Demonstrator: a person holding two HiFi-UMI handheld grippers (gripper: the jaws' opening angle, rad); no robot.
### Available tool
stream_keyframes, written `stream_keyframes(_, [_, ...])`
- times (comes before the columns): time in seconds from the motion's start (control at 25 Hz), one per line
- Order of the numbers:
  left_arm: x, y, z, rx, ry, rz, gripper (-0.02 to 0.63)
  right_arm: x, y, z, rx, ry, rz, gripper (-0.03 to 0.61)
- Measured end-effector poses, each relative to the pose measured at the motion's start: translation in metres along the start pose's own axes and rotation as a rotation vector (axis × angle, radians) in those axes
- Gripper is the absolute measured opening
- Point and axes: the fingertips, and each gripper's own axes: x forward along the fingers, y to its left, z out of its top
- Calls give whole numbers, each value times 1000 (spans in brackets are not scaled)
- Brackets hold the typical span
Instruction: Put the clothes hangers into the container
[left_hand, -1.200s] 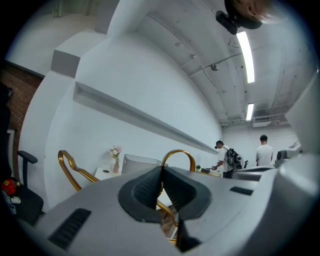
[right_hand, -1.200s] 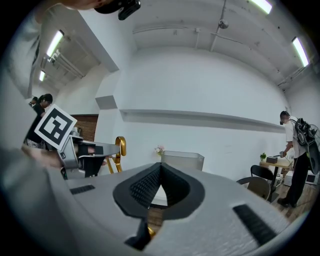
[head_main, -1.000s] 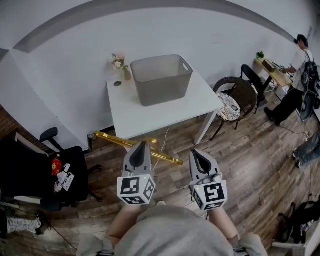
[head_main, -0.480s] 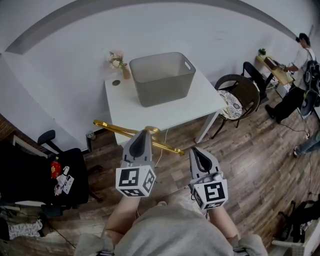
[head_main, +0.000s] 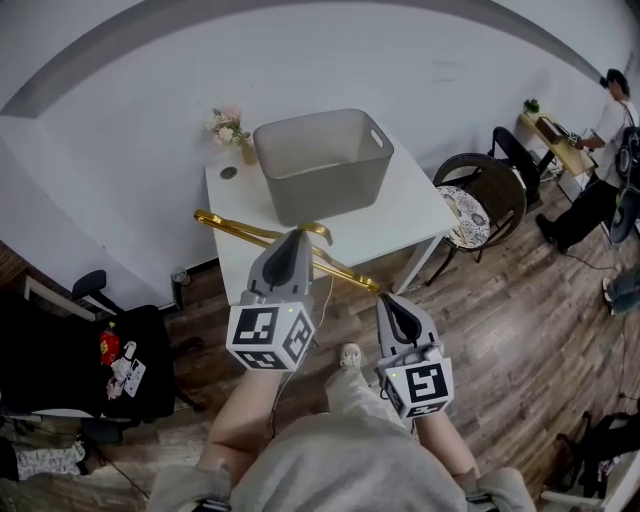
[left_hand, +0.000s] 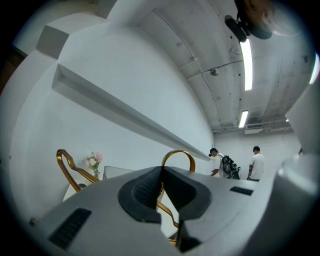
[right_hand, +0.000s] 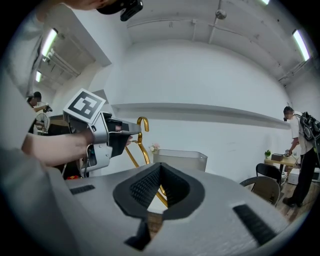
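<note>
1. We see a white desk (head_main: 400, 215) against a plain pale wall (head_main: 120, 150). A wood-plank floor (head_main: 500, 330) lies around it.
2. On the desk stands the grey container (head_main: 320, 185), open-topped with nothing visible inside. A small vase of flowers (head_main: 225, 125) sits at the back left corner, near the container.
3. Our left hand-held gripper (head_main: 290, 245) is clenched on the gold clothes hanger (head_main: 225, 224), near its hook. The hook rises just past the closed jaws in the left gripper view (left_hand: 178, 152).
4. The hanger is up in the air over the desk's front edge, in front of the container and not in it.
5. Our right hand-held gripper (head_main: 390, 308) has its jaws together and grasps nothing. The hanger's right end is just beside its tip.
6. A round-backed chair (head_main: 480, 195) stands right of the desk, and a black office chair (head_main: 120, 350) is at far left.
7. A person (head_main: 605, 140) stands at a small table in the far right corner.
</note>
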Motion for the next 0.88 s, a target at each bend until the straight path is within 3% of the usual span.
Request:
stream_keyframes(0.44, [119,14,17,-3,-27,-23,14,94,-61,18,-14,-22,58,3])
stream_keyframes(0.88, [200,33,14,-35,-6,-13,14,156,-106,23,-17,-17,86,3])
